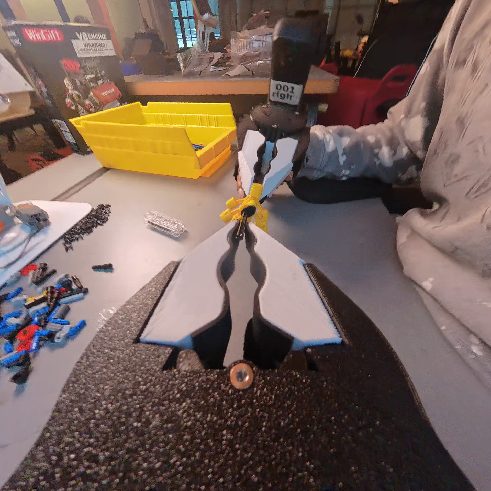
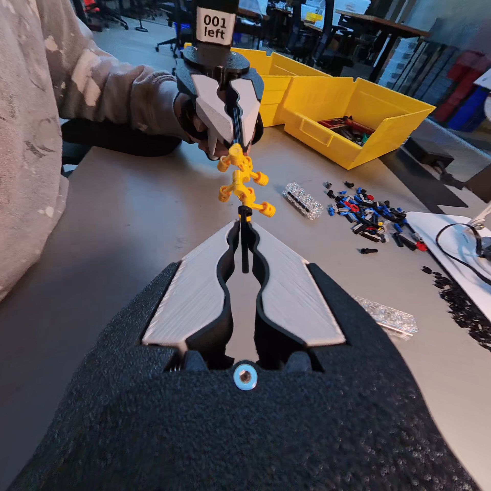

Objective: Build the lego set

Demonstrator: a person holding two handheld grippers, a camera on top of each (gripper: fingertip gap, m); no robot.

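**A:** Two grippers on one part, from what we see in the left wrist view. Our left gripper [image 1: 240,228] is pinched narrow on the near end of the black axle [image 1: 241,225], and the yellow piston assembly [image 1: 245,208] hangs in the air just past its tips. The right gripper [image 1: 259,192] clamps the far end.

**B:** And behind them, the yellow bins [image 1: 159,138], the set's box [image 1: 69,77], and a loose pile of bricks [image 1: 37,313] on the table [image 1: 332,239].

**A:** Over to the right wrist view. Our right gripper [image 2: 243,221] is closed tight on the axle [image 2: 244,252], which runs back between its fingers. The crank of yellow pistons [image 2: 243,183] stretches to the left gripper [image 2: 237,143], above the table and touching nothing else.

**B:** So we judge it early going: one sub-assembly is strung together, while the heap of loose bricks [image 2: 372,215] and the black pins [image 2: 459,303] lie unused.
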